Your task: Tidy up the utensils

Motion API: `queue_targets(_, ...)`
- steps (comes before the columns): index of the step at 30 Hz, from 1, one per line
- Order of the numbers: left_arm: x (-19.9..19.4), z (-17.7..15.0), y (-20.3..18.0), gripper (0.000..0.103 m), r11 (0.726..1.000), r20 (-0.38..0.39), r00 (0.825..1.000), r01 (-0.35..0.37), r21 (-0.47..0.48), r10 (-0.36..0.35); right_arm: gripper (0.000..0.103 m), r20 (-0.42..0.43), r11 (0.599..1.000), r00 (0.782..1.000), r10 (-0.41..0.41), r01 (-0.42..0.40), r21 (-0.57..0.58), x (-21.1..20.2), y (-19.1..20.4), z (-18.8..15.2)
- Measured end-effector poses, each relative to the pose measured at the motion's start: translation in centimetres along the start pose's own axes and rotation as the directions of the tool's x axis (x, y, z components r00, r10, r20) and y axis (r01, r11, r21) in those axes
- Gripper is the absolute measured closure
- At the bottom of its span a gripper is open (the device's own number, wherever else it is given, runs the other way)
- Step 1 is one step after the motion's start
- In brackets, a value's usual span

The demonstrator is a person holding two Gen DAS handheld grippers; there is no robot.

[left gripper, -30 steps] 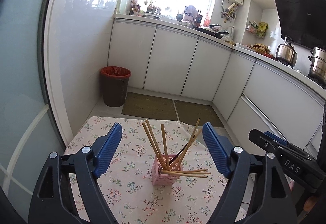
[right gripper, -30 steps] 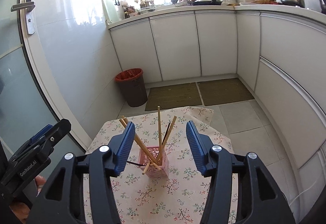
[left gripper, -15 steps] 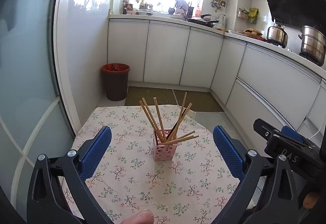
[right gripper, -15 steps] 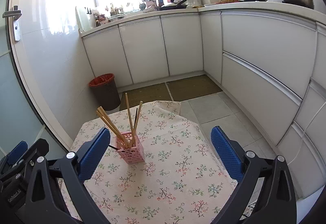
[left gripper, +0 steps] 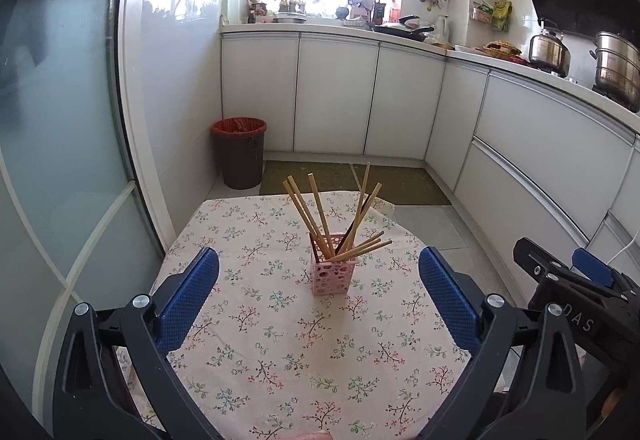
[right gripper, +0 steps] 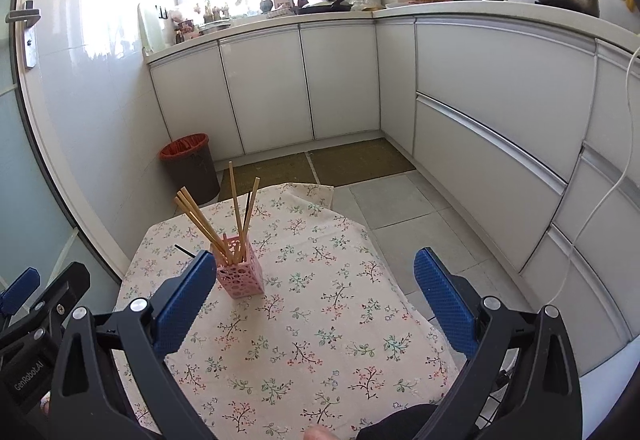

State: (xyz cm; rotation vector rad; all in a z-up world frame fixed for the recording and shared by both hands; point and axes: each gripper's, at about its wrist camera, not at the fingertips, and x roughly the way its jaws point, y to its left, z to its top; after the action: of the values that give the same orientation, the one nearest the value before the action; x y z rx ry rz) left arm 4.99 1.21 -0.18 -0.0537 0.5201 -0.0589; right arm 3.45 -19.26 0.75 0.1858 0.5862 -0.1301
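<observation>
- The pink perforated holder [left gripper: 333, 272] stands upright on the desk [left gripper: 280, 352], which is covered by a floral cloth; it sits toward the far half of the desk.
- Wooden chopsticks [left gripper: 316, 213] stand fanned out in the holder, with a few lying low and pointing right over its rim; at least one dark chopstick [right gripper: 248, 209] is among them.
- The left hand-held gripper [left gripper: 319, 294] has its blue pads spread wide with nothing between them. A second ago the pads flanked the holder closely; now the holder looks farther off and the gripper has pulled back toward the near edge of the desk.
- The right hand-held gripper [right gripper: 315, 294] is likewise spread wide and empty. A second ago its pads stood narrower on either side of the holder; now the holder appears just beyond its left pad [right gripper: 182, 304], off to the left of the gap.
- The chopsticks' fan and the holder's spot on the cloth look unchanged.
- A brown bin with a red liner [left gripper: 239, 151] stands on the floor beyond the desk, beside the white cabinets [left gripper: 336, 95].
</observation>
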Motion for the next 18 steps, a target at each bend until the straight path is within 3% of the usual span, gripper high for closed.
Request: queue_targets(18, 0.16, 0.13, 0.30, 0.007, 0.999, -0.008, 1.000, -0.028, -0.033, 0.028, 0.007, -0.038, 1.000, 0.999, 0.002, -0.003, -0.019, -0.01, 0.07, -0.66)
